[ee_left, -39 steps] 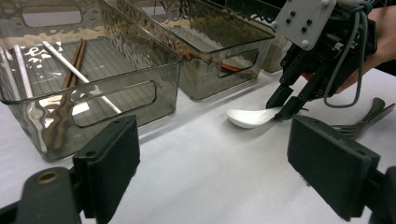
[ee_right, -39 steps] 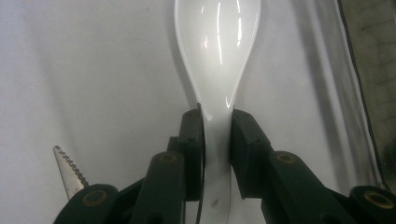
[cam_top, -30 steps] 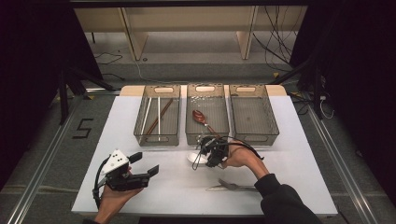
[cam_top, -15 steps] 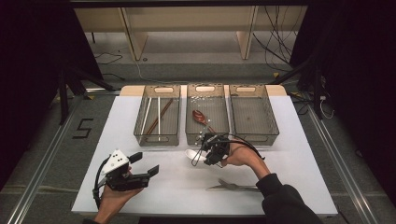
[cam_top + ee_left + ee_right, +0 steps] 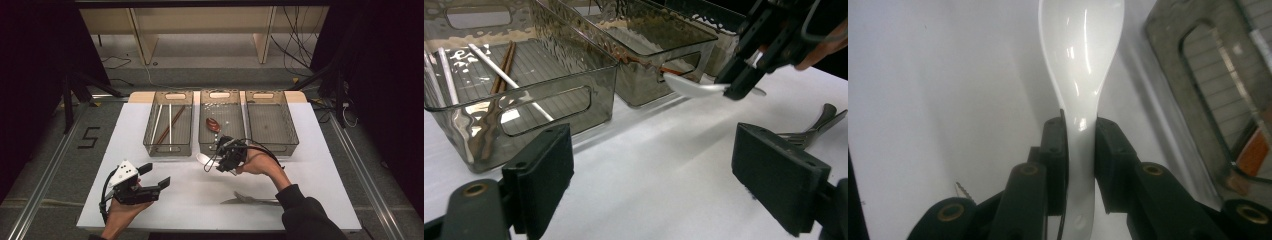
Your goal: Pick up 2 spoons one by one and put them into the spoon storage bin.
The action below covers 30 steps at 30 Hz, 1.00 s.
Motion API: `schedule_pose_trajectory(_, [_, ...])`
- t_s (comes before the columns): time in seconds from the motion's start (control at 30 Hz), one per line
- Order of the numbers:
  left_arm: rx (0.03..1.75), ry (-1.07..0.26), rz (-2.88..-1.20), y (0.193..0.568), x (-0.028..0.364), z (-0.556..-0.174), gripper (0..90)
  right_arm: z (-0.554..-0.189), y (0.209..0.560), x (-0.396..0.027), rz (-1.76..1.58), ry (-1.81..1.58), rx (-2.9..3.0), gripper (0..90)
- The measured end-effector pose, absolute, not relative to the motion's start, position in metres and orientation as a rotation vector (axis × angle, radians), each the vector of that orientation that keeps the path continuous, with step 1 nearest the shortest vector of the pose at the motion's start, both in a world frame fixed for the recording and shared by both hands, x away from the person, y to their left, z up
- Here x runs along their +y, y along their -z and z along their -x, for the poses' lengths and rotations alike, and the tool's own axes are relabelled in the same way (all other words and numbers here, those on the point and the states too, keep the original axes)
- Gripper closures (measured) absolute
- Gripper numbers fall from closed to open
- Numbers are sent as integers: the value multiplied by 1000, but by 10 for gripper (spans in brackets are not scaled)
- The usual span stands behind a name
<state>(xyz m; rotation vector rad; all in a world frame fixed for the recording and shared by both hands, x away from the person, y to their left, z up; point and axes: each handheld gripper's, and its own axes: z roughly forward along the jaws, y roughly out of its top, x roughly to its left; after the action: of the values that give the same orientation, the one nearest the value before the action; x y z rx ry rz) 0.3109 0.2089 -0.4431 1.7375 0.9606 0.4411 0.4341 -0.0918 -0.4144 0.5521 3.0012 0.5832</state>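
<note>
Fingers [image 5: 1055,150] of the right gripper [image 5: 226,156] clamp a white spoon [image 5: 1080,65] by its handle.
It hangs just before the middle bin's [image 5: 222,145] near wall; left gripper [image 5: 152,176] gapes over bare table [image 5: 200,200].

The left gripper [image 5: 150,182] lies roughly level in the person's left hand [image 5: 122,212] near the bench's front edge, its fingers [image 5: 541,177] spread wide with nothing between them. The right gripper [image 5: 220,159], farther forward in the right hand [image 5: 257,164], points left, its fingers [image 5: 1055,150] clamped on a white spoon [image 5: 1080,65]
</note>
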Motion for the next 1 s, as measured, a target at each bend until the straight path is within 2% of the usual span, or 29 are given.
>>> schedule_pose_trajectory(0.33, [960,-442,-1737,443,209,-311,166,-455,386,-105,-738,-728,2876,764])
schedule_pose_trajectory(1.0, [962,-441,-1737,443,210,-311,166,-499,367,-122,-1034,-839,2728,766])
